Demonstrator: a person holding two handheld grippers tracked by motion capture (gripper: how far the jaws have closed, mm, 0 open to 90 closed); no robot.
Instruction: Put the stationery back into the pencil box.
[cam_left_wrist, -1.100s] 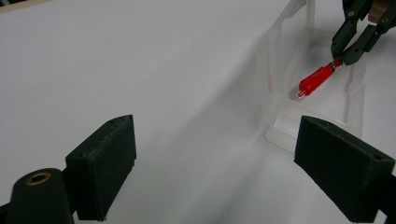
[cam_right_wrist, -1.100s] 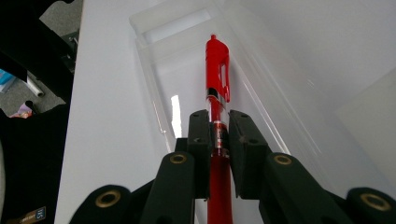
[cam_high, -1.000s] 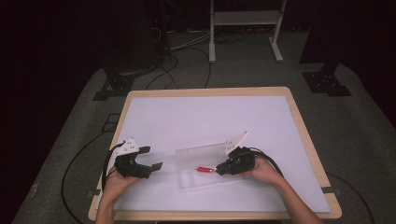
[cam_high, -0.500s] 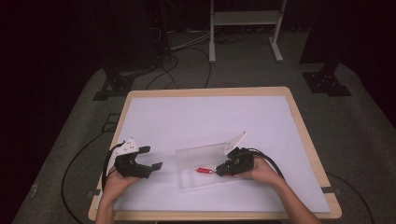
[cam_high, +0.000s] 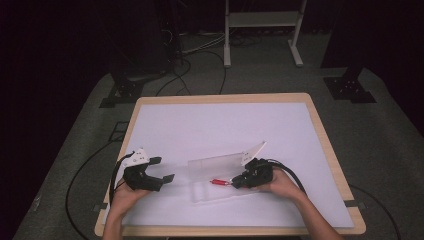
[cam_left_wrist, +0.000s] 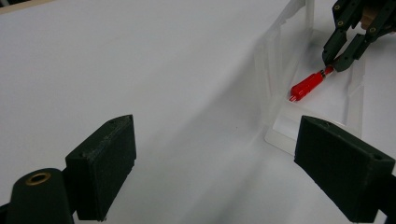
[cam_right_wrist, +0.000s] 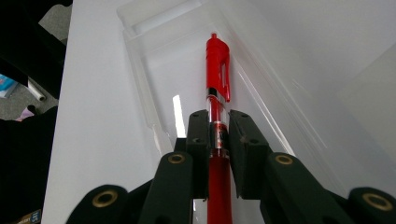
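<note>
Looking down from the high view, a white-topped table (cam_high: 225, 125) with a wooden rim takes up the middle of the frame. At lower left the left gripper (cam_high: 169, 177) rests in the person's hand with its jaws spread and nothing between them. At lower right of centre the right gripper (cam_high: 233, 183) is clenched on a red pen (cam_high: 219, 182), which points toward the left of the frame. The pen lies over a clear plastic box (cam_high: 212, 192), whose lid (cam_high: 215, 163) stands open toward the upper side. The two grippers are well apart, with the box between them.

In the left gripper view, the two black pads (cam_left_wrist: 105, 165) rise from the bottom corners, set wide, with bare white table between them. In the upper right of the frame the clear box stands with its walls faintly visible, and the red pen (cam_left_wrist: 307, 87) slants inside it, cap end lowest. The right gripper (cam_left_wrist: 332, 61) comes in from the top right corner, its tips pinched on the pen's upper end.

In the right gripper view, the jaws rise from the bottom centre and squeeze the pen's transparent barrel (cam_right_wrist: 217, 135) from both sides. The red clip end (cam_right_wrist: 218, 65) reaches toward the top of the frame, lying along the trough of the clear box (cam_right_wrist: 140, 70). A dark shape, too unclear to identify, fills the left edge.
</note>
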